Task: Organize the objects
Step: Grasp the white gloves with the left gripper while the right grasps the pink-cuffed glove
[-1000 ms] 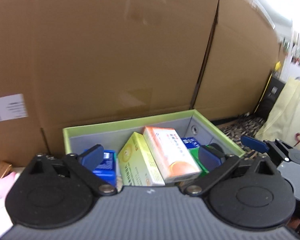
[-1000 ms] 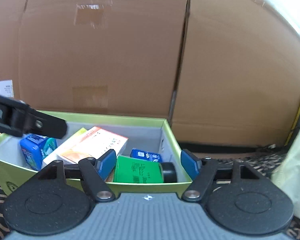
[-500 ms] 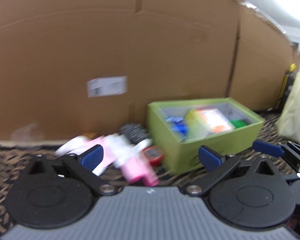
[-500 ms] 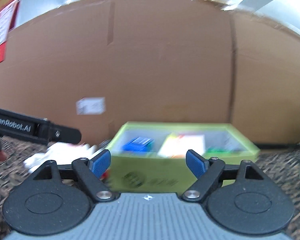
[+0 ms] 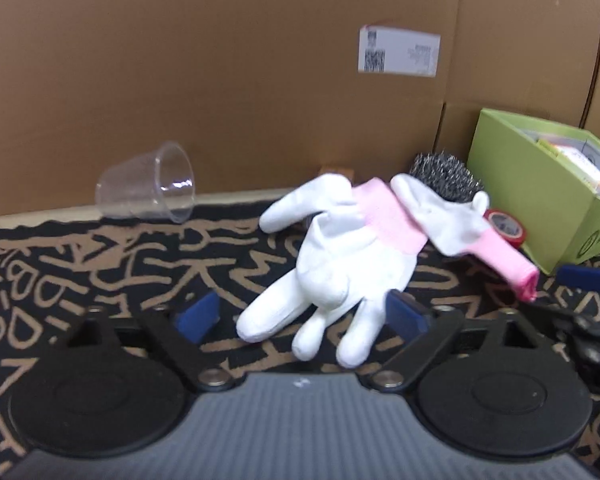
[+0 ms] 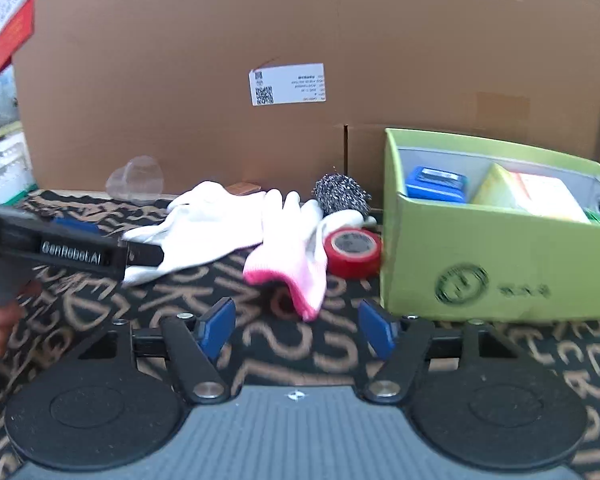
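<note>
Both grippers empty, jaws spread wide on each. Left gripper [image 5: 300, 316] sits low over the black table cover with tan scribble pattern [image 5: 99, 264], with the near white knit glove with pink cuff [image 5: 340, 264] lying straight ahead, its fingertips reaching down between the open jaws. A second white knit glove with pink cuff [image 5: 460, 224] lies ahead and right of those jaws, overlapping the first. Right gripper [image 6: 297, 328] hovers with that second glove's cuff just ahead of its jaws, slightly left of centre; the red tape roll [image 6: 352, 251] is ahead-right, touching or nearly touching the lime-green cardboard box [image 6: 500, 264], hard to tell with the blur. Box already holds a blue packet [image 6: 436, 184] and a yellow-orange carton [image 6: 532, 196]. Silver wire scouring ball [image 6: 342, 196] sits further ahead, behind the tape. Clear plastic cup [image 5: 147, 188] lies tipped over far ahead-left of the left jaws. Step in hand, likely: reaching for a glove as the next loose item. Next move calls for easing the left jaws forward and down around the glove's fingers, pinching the limp fabric firmly, then carrying it to the box.
</note>
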A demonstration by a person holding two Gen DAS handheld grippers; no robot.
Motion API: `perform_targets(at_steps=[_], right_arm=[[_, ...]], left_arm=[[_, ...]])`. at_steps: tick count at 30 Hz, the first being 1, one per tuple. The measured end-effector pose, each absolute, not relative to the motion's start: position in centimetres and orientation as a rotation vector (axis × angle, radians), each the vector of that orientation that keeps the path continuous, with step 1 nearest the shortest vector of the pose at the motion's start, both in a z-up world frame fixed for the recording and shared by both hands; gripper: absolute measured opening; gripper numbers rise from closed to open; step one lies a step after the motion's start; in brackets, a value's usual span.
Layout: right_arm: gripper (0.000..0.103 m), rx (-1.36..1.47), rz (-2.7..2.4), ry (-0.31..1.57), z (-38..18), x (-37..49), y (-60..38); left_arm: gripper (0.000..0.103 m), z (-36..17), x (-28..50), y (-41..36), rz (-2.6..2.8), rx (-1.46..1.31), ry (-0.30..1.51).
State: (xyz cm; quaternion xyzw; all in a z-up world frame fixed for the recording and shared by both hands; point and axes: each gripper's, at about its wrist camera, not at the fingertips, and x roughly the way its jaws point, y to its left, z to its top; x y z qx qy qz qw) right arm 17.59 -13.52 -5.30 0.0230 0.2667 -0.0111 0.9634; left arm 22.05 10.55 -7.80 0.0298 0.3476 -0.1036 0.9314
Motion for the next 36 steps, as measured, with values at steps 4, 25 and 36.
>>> perform_targets(at_steps=[4, 25, 36], right_arm=[[0.027, 0.038, -0.041, 0.576, -6.2, 20.8, -13.0], [0.077, 0.090, 0.166, 0.572, -3.4, 7.2, -14.7], [0.075, 0.172, 0.082, 0.641, -6.3, 12.4, -13.9]], left_arm=[[0.017, -7.7, 22.2, 10.6, -0.278, 0.027, 0.750], [0.103, -2.4, 13.1, 9.0, -0.434, 0.208, 0.597], [0.080, -6.1, 19.3, 7.6, -0.608, 0.198, 0.817]])
